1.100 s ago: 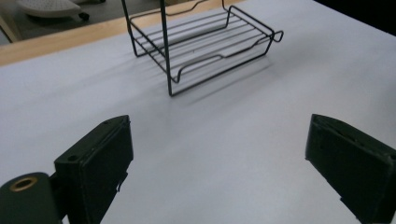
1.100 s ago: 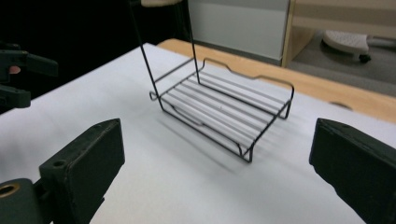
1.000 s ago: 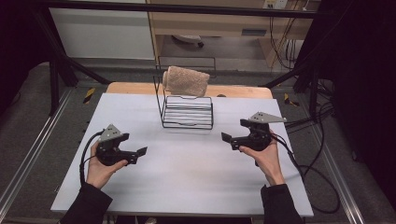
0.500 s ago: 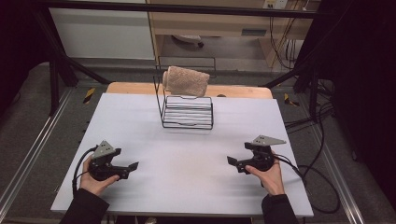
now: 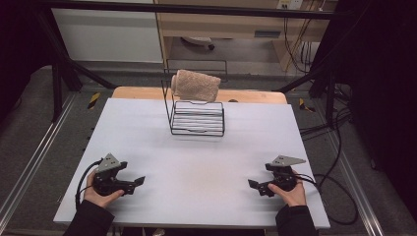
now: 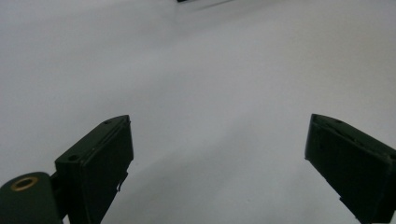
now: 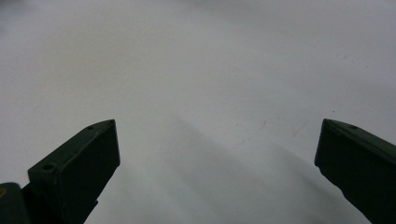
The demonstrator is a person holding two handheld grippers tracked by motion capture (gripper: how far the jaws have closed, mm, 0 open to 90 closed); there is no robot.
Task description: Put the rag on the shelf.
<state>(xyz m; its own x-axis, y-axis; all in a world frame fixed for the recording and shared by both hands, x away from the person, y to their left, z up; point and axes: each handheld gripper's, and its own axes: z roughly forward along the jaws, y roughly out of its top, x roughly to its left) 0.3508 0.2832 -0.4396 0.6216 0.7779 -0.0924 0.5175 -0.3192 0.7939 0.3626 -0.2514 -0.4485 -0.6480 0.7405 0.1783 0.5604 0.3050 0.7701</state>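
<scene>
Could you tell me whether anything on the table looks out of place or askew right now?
Only the rolled beige towel stands out: it perches slightly tilted on the top edge of the black wire rack rather than lying inside it. The white table shows no spills or damage.

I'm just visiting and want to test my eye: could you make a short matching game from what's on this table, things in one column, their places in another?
Things:
1. rolled towel
2. wire rack
3. left gripper
4. right gripper

Places:
A. near edge of the table, on the right of the high view, open and empty
B. lying on top of the rack's upright back
C. far middle of the table
D. near edge, on the left of the high view, open and empty

Pairs: 1-B, 2-C, 3-D, 4-A
</scene>
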